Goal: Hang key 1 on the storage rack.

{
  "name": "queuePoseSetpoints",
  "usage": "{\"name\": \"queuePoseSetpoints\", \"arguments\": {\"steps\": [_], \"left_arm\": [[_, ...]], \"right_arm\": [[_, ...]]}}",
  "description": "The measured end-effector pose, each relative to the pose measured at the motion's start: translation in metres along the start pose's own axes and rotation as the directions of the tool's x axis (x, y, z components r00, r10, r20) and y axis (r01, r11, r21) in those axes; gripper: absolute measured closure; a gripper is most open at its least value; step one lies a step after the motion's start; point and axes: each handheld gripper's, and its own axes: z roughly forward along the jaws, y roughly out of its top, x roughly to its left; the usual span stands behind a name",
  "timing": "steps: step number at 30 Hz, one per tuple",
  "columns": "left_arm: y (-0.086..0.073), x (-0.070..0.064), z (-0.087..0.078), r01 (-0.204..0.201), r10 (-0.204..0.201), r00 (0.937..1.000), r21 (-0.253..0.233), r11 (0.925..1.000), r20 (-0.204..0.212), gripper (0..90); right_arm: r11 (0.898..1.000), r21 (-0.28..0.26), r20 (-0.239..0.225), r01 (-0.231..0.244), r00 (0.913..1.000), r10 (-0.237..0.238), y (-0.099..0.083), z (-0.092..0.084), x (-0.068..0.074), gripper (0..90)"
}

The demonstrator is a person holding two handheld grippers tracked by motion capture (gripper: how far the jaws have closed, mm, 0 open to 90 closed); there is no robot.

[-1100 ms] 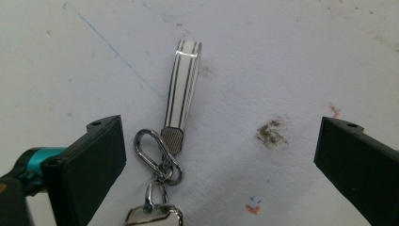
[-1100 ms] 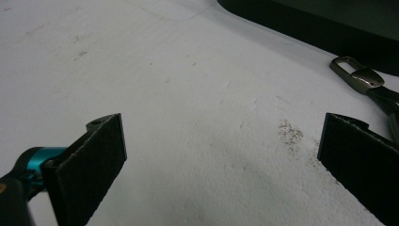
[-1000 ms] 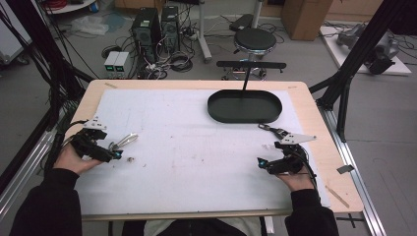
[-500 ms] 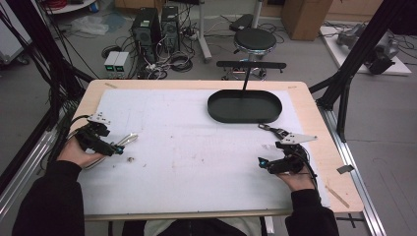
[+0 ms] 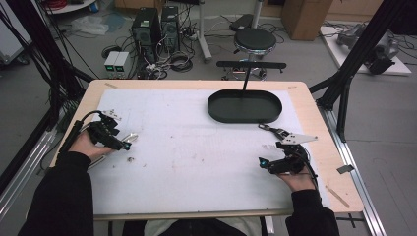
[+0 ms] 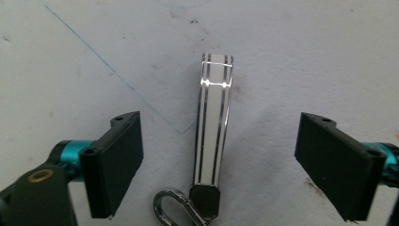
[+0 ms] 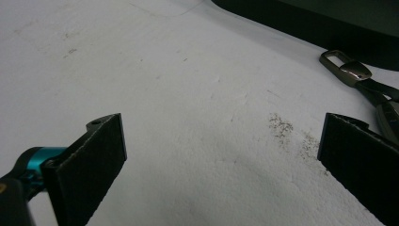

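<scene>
- Worktop (image 5: 196, 162): middle bare; black tray (image 5: 244, 106) near far edge.
- Left claw (image 6: 219, 160): wide, straddling striped key fob (image 6: 214, 122), not touching.
- Right claw (image 7: 221, 165): wide, empty.

- Left gripper (image 5: 127, 144): black body, black cable looping off its rear, small teal lit spot at the tip.
- Its fingers (image 6: 115, 160): flat black rectangular pads on teal stems, with a brass-ringed screw hole (lower left corner).
- Right gripper (image 5: 263, 162): same black build, teal accent.
- Sleeves (image 5: 61, 196): black, long, reaching the wrists.
</scene>
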Motion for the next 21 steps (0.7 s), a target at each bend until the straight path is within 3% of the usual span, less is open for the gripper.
{"name": "queuePoseSetpoints", "arguments": {"steps": [5, 6, 8, 10, 12, 13, 15, 17, 21], "left_arm": [[0.0002, 0.0014, 0.0042, 0.0, 0.0, 0.9999, -0.008, 1.0, -0.011, 30.2], [0.0006, 0.0006, 0.0055, -0.005, 0.005, 0.9993, -0.013, 0.9999, -0.037, 38.4], [0.0007, 0.0005, 0.0057, -0.008, 0.008, 0.9993, -0.012, 0.9999, -0.036, 44.3], [0.001, 0.0, 0.0069, -0.011, 0.011, 0.9976, -0.003, 0.9999, -0.068, 49.3], [0.0005, 0.0003, 0.0084, 0.002, -0.002, 0.9976, 0.0, 1.0, -0.069, 58.4], [0.0002, 0.0006, 0.0094, 0.004, -0.004, 0.9978, 0.002, 1.0, -0.066, 58.4], [0.0002, 0.0012, 0.0105, 0.015, -0.015, 0.9985, 0.009, 0.9998, -0.052, 69.2], [0.0006, 0.0017, 0.0093, 0.012, -0.011, 0.9988, 0.014, 0.9998, -0.048, 74.3], [-0.0001, 0.0001, 0.0075, -0.011, 0.011, 0.9985, 0.011, 0.9999, -0.054, 74.5]], "right_arm": [[1.0, 0.0, 0.0, -0.001, 1.0, 0.001, -0.0001, -0.0002, -0.0003, 0.8], [1.0, -0.002, -0.001, -0.001, 1.0, 0.001, -0.0001, -0.0001, -0.0005, 0.8], [1.0, -0.001, 0.0, -0.001, 1.0, 0.001, -0.0001, -0.0001, -0.0005, 0.8], [1.0, -0.001, 0.0, -0.001, 1.0, 0.001, -0.0003, -0.0002, -0.0004, 0.8], [1.0, 0.001, -0.001, -0.006, 1.0, 0.006, -0.0007, -0.0008, 0.0004, 0.8], [1.0, 0.001, -0.001, -0.006, 1.0, 0.006, -0.0007, -0.0008, 0.0004, 0.8], [1.0, 0.0, 0.003, 0.002, 1.0, -0.002, -0.0013, -0.0015, -0.0004, 0.8], [1.0, -0.002, 0.004, -0.003, 1.0, 0.003, -0.0017, -0.0019, -0.0006, 0.8], [1.0, -0.004, 0.007, -0.003, 1.0, 0.003, -0.002, -0.0027, -0.0004, 0.8]]}}
